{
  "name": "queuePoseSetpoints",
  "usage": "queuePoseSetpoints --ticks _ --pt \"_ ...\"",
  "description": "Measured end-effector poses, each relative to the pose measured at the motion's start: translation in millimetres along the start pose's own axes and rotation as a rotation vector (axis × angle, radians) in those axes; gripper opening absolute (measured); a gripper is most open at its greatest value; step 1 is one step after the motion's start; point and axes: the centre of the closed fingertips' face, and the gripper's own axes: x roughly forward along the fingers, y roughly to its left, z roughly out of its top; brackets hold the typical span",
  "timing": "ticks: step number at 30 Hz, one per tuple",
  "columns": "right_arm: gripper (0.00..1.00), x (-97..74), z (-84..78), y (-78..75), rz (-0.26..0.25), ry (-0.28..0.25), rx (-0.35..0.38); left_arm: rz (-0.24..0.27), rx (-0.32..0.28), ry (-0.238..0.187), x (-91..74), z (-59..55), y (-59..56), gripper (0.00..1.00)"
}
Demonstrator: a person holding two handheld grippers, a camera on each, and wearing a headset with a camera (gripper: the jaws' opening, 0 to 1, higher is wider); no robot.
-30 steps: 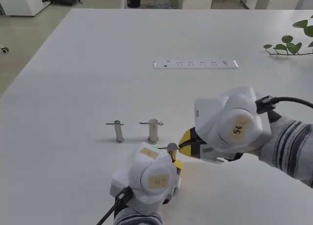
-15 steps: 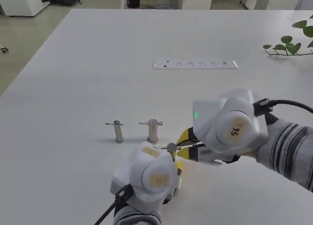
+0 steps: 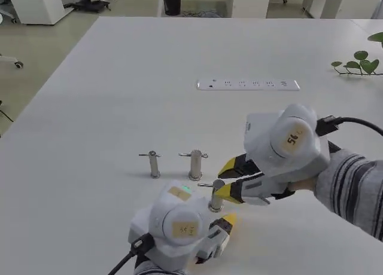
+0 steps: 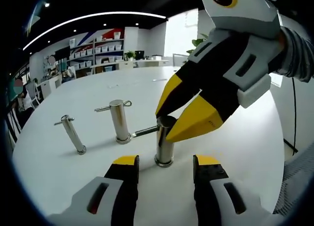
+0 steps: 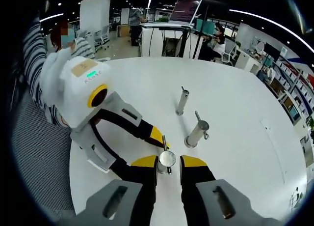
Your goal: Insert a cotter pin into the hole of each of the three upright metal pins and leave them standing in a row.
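1. The left gripper (image 4: 166, 160) has its jaws wide apart and empty, on either side of the nearest metal pin (image 4: 164, 142). It should brace the base.
2. The right gripper (image 5: 167, 163) is narrowed about that pin's top; I cannot tell whether it grips. Seat the cotter pin (image 4: 144, 131) level and fully through.
3. Line up with the middle pin (image 4: 119, 119) and the far pin (image 4: 73, 136).

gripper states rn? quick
Left gripper: open, holding nothing.
Right gripper: closed on the top of the nearest metal pin, cotter pin through it.
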Motion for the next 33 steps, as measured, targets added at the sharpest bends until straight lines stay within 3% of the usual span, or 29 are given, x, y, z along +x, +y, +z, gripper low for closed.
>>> queuePoseSetpoints --ticks 9,16,22,33 --pt "0.09 4.9 -0.4 2.2 0.042 -0.011 0.087 -0.035 -0.005 -0.04 -10.4 15.8 0.2 0.54" --pt "0.08 2.4 -2.9 0.7 0.06 0.0 0.098 -0.053 0.023 -0.066 -24.8 28.5 5.6 0.66" --pt "0.08 -5.7 -1.8 -14.9 0.049 -0.01 0.119 -0.058 0.044 -0.101 -43.4 39.1 12.8 0.79" --pt "0.08 -11.9 -9.6 -39.3 0.031 0.031 0.072 -0.042 0.036 -0.099 -66.5 42.3 38.7 0.91"
